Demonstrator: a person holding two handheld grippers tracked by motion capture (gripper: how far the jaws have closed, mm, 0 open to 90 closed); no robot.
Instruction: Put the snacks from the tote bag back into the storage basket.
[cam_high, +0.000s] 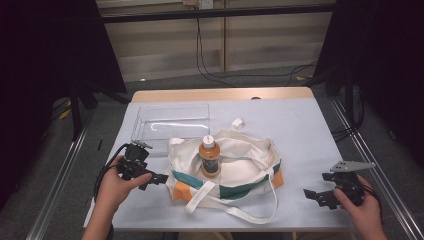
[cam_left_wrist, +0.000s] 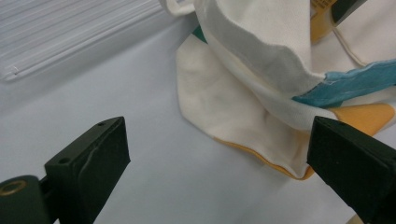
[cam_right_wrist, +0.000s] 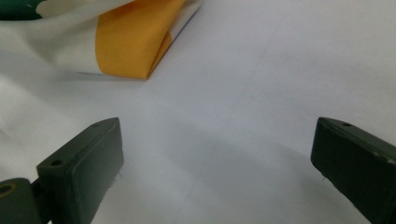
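High view first: we've got the tote bag (cam_high: 225, 167) lying slumped in the middle of the table (cam_high: 310, 130), and the orange bottle (cam_high: 210, 156) is standing upright in its open mouth, cap up. So the bottle is still in the bag, and the clear tray (cam_high: 170, 121) at about 11 o'clock from the bag has nothing in it. If the job is getting the bottle out and over to that tray, we'd say it's barely started. Our left gripper (cam_high: 156, 178) sits at 9 o'clock of the bag, tips just short of the cloth, and our right gripper (cam_high: 312, 195) is off at 4 o'clock, well apart from the bag, with one strap (cam_high: 250, 212) looping out toward 6 o'clock.

Left gripper view: jaws stand wide apart with nothing between them but table. The bag's folded edge, with its teal band (cam_left_wrist: 350, 81) and orange corner (cam_left_wrist: 359, 114), lies right ahead at about 1 o'clock, near the right-hand jaw. Touching or not, we can't quite tell. The tray's ribbed wall (cam_left_wrist: 70, 32) shows at 11 o'clock.

Right gripper view: same deal, jaws spread and holding nothing, bare table in front. The bag's other orange corner (cam_right_wrist: 135, 42) is up at 11 o'clock, clearly apart from us.

So what's left, as we read it: pin or spread the bag, grab the bottle, lift it out. Basically everything.
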